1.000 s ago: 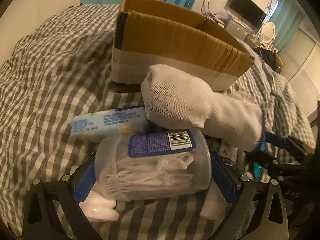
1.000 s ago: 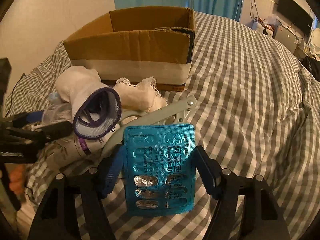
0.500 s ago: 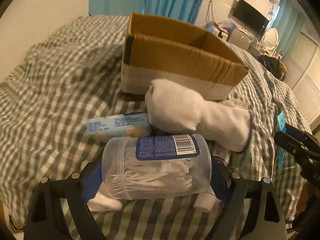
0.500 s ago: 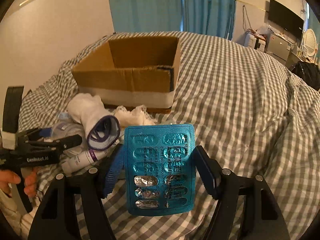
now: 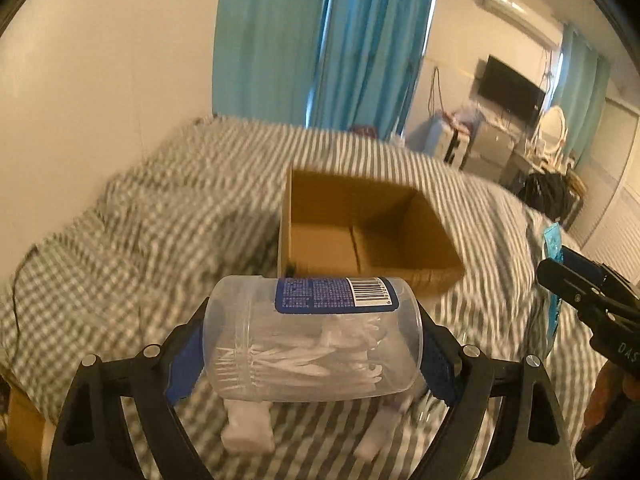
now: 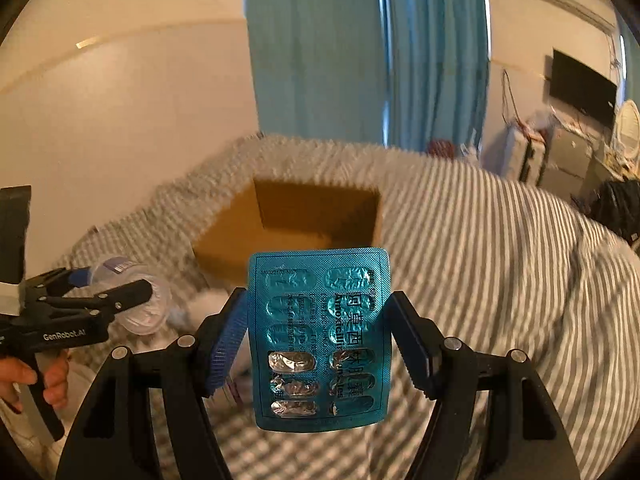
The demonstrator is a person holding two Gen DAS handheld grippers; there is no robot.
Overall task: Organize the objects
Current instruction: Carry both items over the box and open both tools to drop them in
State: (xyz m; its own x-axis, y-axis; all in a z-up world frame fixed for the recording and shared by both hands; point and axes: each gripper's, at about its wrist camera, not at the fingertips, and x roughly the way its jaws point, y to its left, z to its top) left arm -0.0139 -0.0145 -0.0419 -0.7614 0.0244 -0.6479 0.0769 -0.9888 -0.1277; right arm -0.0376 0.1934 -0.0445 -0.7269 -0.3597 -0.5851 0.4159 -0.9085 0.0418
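nearest, at 6 o'clock in the left wrist view: left tongs (image 5: 312, 354) clenched across the ends of a clear plastic jar (image 5: 312, 336), lying sideways, blue barcode label up, pale plastic pieces inside. in the right wrist view, same near spot: right tongs (image 6: 320, 340) pinching the two long edges of a teal blister pack (image 6: 320, 336), upright, several lower pockets torn open.

just beyond and below, around 7 o'clock from the pack: white cloth items (image 6: 208, 304) left on the checked bed (image 6: 500, 280), blurred, kind not clear.

further, at 12 o'clock from both loads: open cardboard box (image 5: 360, 232), apparently empty, resting on the bed. both loads lifted and short of its near rim.

step in hand, by judgement: carrying both to the box. best done one at a time to avoid tongs colliding over the opening; jar taken past the near wall, lowered close to the floor, then let go, since a round jar dropped high may roll or bounce. pack kept clear of the rim, thin edges prone to slipping if knocked; tilted flat before release.

farthest: blue curtains (image 5: 320, 40), wall television (image 5: 508, 84).
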